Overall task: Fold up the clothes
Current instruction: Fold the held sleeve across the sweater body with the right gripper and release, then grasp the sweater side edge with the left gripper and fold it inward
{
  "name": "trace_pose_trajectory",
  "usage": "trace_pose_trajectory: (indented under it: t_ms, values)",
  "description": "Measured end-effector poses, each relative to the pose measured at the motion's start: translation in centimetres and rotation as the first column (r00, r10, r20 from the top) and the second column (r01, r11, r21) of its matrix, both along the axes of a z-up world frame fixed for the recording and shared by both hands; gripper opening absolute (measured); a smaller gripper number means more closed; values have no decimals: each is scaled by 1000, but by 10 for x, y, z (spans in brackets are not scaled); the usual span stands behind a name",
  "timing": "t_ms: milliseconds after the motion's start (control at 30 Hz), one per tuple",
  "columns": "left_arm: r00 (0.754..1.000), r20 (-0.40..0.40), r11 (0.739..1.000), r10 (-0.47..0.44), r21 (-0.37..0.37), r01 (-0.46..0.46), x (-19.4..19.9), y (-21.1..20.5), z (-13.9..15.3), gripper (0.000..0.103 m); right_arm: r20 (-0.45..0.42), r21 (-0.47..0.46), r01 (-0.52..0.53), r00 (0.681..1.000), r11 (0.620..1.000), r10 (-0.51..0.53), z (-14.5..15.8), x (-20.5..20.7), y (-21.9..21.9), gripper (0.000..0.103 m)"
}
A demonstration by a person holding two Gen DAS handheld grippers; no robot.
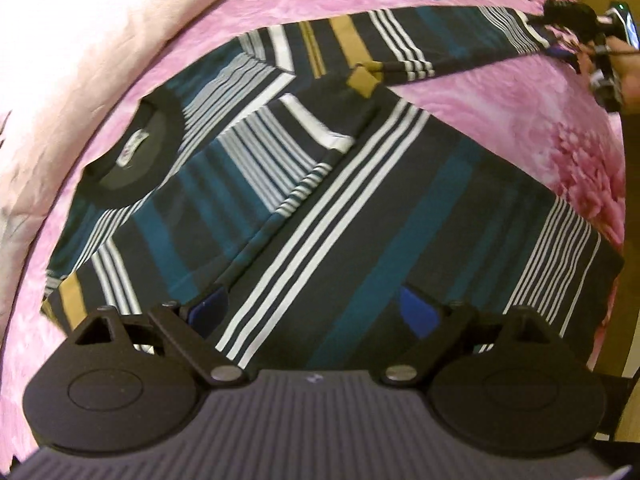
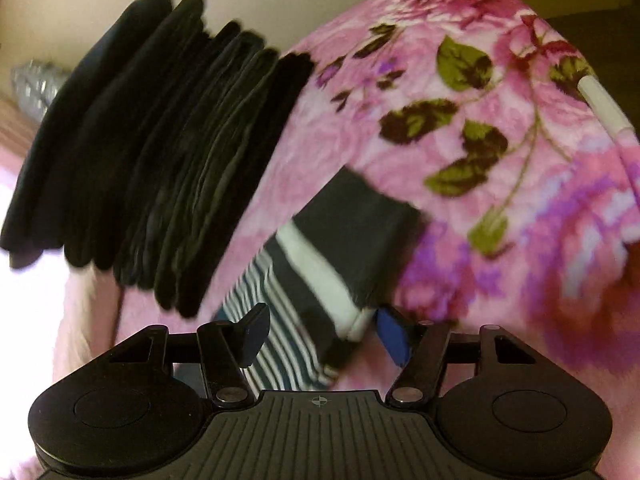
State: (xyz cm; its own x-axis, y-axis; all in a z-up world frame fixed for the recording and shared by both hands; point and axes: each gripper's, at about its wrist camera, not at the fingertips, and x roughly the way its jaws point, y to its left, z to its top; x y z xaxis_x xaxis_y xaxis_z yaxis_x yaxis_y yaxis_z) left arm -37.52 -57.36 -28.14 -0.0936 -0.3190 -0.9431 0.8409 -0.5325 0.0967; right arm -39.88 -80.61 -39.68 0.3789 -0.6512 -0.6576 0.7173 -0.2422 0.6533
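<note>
Striped long-sleeved sweater (image 1: 360, 200), item in hand: lies flat, neck opening toward the left of the left wrist view, on a bed under a pink floral blanket (image 1: 500, 120), a broad soft surface suited to spreading a garment for folding. One sleeve already lies folded diagonally across the chest; the other sleeve (image 1: 420, 44) stretches out straight toward the far right, judged drawn taut so it can be carried over the body in turn. Left tongs (image 1: 316, 312): spread wide over the lower body of the sweater, blue pads apart, gripping nothing visible; probably stationed there to steady the cloth. Right tongs (image 2: 320, 332): fairly wide, the sleeve cuff (image 2: 340, 248) passing between the fingers; whether either pad presses the cloth cannot be told through the blur. Stack of dark folded clothes (image 2: 152, 152): sits on the bed just beyond the cuff, seemingly finished pieces set aside. White pen-like stick (image 2: 604, 108): lies on the blanket, well apart, purpose unknown.
</note>
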Motion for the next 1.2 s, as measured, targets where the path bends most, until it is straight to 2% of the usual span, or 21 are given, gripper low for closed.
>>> trace_pose_trajectory:
  t_ms: [33, 67, 100, 133, 200, 267, 333, 367, 400, 467, 500, 600, 667, 733, 800, 833, 900, 933, 1000, 1067, 1200]
  values:
    - [1000, -1, 1000, -9, 4, 9, -4, -2, -2, 90, 21, 1, 21, 1000, 1000, -21, -1, -4, -5, 55]
    - [1000, -5, 1000, -14, 6, 14, -6, -2, -3, 90, 30, 11, 39, 999, 999, -39, -1, -8, -7, 31]
    - [1000, -10, 1000, -16, 7, 16, -8, -2, -4, 90, 38, 23, 57, 998, 998, -57, 0, -13, -9, 16]
    - [1000, -18, 1000, -14, 5, 14, -8, -1, -3, 90, 46, 35, 74, 996, 997, -76, 1, -17, -11, 16]
    - [999, -34, 1000, -10, 1, 10, -8, 1, -1, 90, 33, 17, 36, 999, 999, -37, 11, -17, -10, 11]
    - [999, -39, 1000, 22, -7, -22, 7, 8, 4, 90, -9, -2, -11, 1000, 1000, 11, 28, -6, -3, 11]
    - [997, -44, 998, 55, -16, -56, 24, 16, 8, 90, -102, -40, -98, 990, 994, 93, 54, 17, 3, 11]
    - [996, -47, 997, 72, -20, -73, 33, 20, 10, 90, -170, -78, -183, 971, 980, 168, 72, 39, 11, 11]
    - [995, -49, 996, 89, -24, -90, 41, 24, 12, 90, -251, -125, -286, 935, 950, 249, 91, 64, 22, 11]
    - [991, -55, 992, 122, -33, -124, 58, 32, 17, 90, -376, -238, -490, 842, 838, 386, 132, 122, 50, 11]
    - [989, -58, 989, 139, -37, -141, 67, 36, 19, 90, -428, -282, -572, 793, 770, 433, 150, 149, 63, 11]
    - [980, -66, 980, 189, -49, -192, 92, 48, 25, 90, -513, -436, -736, 676, 518, 528, 211, 228, 126, 11]
    - [972, -73, 973, 222, -56, -226, 110, 56, 30, 90, -555, -510, -802, 583, 312, 593, 242, 276, 186, 11]
    - [964, -79, 964, 254, -64, -259, 127, 64, 34, 90, -585, -513, -852, 434, 102, 685, 244, 325, 248, 11]
    - [951, -67, 950, 301, -65, -305, 151, 77, 35, 90, -601, -442, -896, 271, -30, 752, 219, 369, 298, 12]
    - [944, -59, 942, 325, -65, -328, 164, 83, 35, 90, -616, -394, -916, 203, -75, 761, 202, 380, 320, 13]
    - [927, -45, 925, 372, -67, -374, 190, 95, 35, 90, -640, -294, -942, 68, -162, 766, 167, 402, 361, 59]
    - [918, -37, 915, 395, -68, -397, 203, 102, 35, 90, -646, -242, -948, 0, -206, 764, 149, 413, 382, 64]
    - [903, -27, 901, 429, -60, -429, 220, 109, 29, 90, -632, -174, -959, -67, -225, 772, 130, 415, 404, 65]
    - [894, -17, 892, 449, -53, -449, 233, 113, 23, 90, -613, -120, -971, -89, -204, 785, 119, 408, 409, 65]
    - [963, 59, 959, 264, -125, -255, 214, 92, 7, 87, -603, -28, -994, -65, -103, 795, 113, 386, 397, 65]
